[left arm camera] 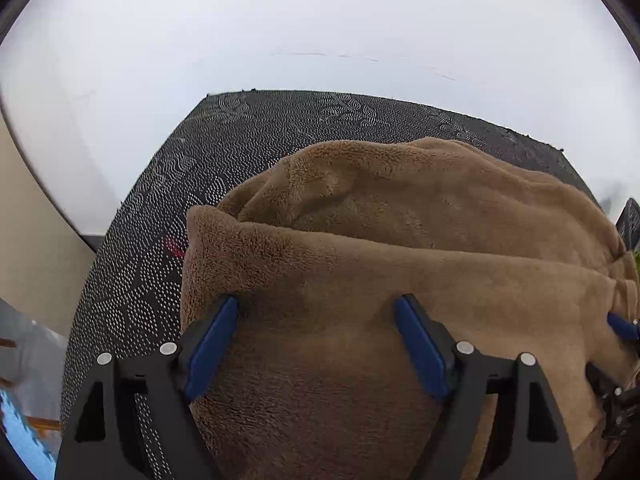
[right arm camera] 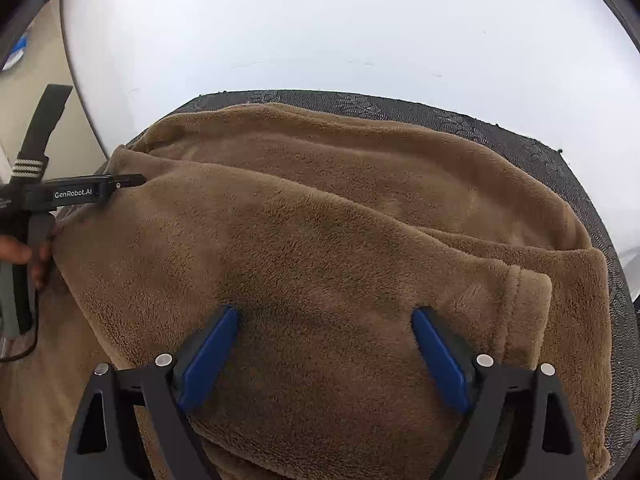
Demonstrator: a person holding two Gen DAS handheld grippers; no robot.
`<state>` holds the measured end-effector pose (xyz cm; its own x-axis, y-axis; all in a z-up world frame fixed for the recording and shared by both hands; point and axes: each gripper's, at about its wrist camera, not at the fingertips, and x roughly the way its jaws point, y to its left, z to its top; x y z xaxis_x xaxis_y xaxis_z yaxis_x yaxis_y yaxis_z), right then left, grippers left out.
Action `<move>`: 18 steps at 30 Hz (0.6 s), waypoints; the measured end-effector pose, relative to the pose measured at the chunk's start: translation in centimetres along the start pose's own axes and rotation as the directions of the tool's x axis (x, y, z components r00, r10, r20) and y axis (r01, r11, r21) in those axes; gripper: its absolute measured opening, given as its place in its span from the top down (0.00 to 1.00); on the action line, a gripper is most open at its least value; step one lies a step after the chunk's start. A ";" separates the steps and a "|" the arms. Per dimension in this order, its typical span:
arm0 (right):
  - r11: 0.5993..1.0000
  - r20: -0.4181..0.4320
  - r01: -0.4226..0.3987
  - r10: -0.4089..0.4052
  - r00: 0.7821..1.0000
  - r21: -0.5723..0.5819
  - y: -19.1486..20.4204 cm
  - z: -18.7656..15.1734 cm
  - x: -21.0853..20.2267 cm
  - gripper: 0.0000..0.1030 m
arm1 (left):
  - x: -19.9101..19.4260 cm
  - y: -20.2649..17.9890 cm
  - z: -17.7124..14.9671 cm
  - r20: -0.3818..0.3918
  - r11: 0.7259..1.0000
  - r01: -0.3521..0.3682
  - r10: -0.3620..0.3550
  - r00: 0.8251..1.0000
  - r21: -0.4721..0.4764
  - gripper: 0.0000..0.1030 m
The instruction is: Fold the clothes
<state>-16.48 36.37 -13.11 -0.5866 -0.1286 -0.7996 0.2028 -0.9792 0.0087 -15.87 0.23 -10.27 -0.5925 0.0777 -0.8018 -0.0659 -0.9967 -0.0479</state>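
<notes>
A brown fleece garment lies folded in layers on a dark dotted table mat. My left gripper is open, its blue pads resting over the garment's left folded edge. My right gripper is open above the garment, near its right hemmed edge. The left gripper's body also shows in the right wrist view, at the garment's left side. The right gripper's blue fingertip also shows at the right edge of the left wrist view.
The mat ends at a far edge against a white wall. A beige surface lies to the left. A hand holds the left gripper's handle.
</notes>
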 end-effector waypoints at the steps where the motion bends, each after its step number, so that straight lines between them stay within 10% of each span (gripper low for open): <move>1: 1.000 -0.002 -0.001 0.001 1.000 0.000 0.0 0.1 0.1 0.09 | 0.1 0.0 0.1 -0.002 1.000 -0.004 0.004 1.000 0.002 0.18; 18: 1.000 0.048 -0.002 0.000 0.999 0.029 -0.5 -2.1 -3.3 0.07 | -4.9 -1.2 -4.7 -0.025 0.993 0.046 -0.044 0.999 0.111 0.09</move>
<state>-13.02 37.57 -11.74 -0.6233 -0.1363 -0.7700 0.1813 -0.9830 0.0273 -9.06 0.96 -9.08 -0.5689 0.1207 -0.8135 -0.1817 -0.9832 -0.0189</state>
